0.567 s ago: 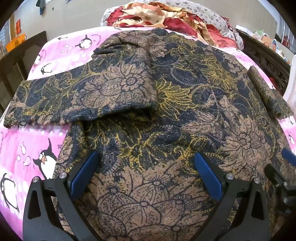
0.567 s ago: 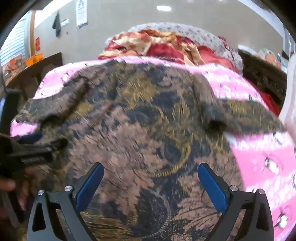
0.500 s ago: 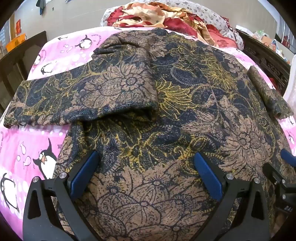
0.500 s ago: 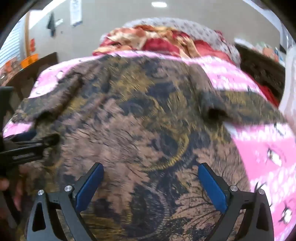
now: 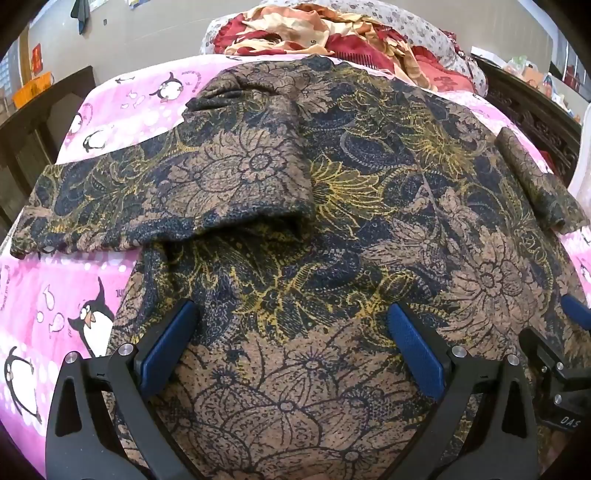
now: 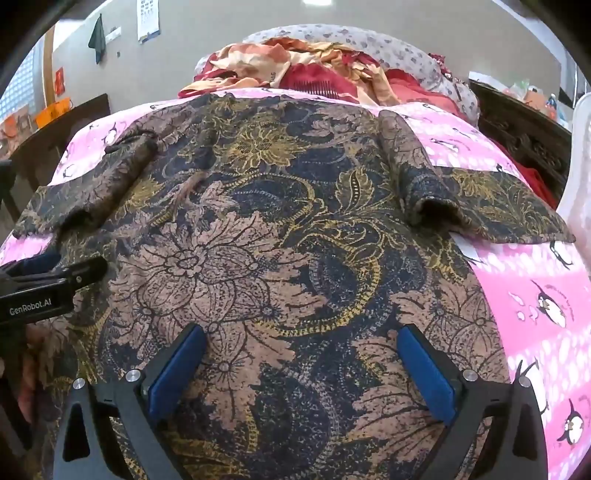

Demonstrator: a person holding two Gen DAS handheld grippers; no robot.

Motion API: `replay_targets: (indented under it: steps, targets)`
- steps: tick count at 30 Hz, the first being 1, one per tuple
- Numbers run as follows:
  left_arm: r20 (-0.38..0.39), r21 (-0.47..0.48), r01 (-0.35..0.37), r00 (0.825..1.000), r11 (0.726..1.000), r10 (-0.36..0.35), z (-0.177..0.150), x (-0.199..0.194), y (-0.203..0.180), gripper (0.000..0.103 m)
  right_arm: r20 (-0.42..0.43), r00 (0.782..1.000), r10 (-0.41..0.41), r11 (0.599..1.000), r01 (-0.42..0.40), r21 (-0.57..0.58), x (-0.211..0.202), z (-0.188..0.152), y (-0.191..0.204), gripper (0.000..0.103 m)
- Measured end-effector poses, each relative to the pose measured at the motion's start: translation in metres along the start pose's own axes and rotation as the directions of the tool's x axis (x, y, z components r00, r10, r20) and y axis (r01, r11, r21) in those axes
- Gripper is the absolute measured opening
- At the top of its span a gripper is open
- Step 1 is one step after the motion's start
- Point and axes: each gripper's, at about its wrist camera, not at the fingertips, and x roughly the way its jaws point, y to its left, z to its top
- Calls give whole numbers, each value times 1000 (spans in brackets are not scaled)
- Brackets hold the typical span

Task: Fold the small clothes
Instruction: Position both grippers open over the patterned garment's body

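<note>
A brown, navy and yellow flower-print top (image 5: 351,229) (image 6: 266,251) lies spread flat on a pink penguin bedsheet (image 5: 48,295) (image 6: 532,288). Its left sleeve (image 5: 155,199) reaches out to the left, and its right sleeve (image 6: 476,206) reaches right. My left gripper (image 5: 291,332) hovers open over the lower part of the top with nothing between its blue pads. My right gripper (image 6: 303,354) is open too, over the top's lower right part. Each gripper shows at the edge of the other's view: the right gripper (image 5: 561,354) and the left gripper (image 6: 44,280).
A heap of red and cream bedding (image 5: 325,33) (image 6: 325,66) lies at the far end of the bed. Dark carved wooden furniture (image 5: 532,107) stands on the right, and a dark wooden frame (image 5: 33,125) on the left. A grey wall is behind.
The right wrist view has sharpened and shifted slightly, so the right gripper has moved a little over the top. The left gripper has stayed in place. Both remain open.
</note>
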Motion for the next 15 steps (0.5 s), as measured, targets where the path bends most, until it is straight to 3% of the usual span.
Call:
replay_targets:
  steps: [15]
  targets:
    - [-2,2,-6,1000,1000,6,4,1,-3,103,-2,1000,0,1000,0,2,2,0,-1,103]
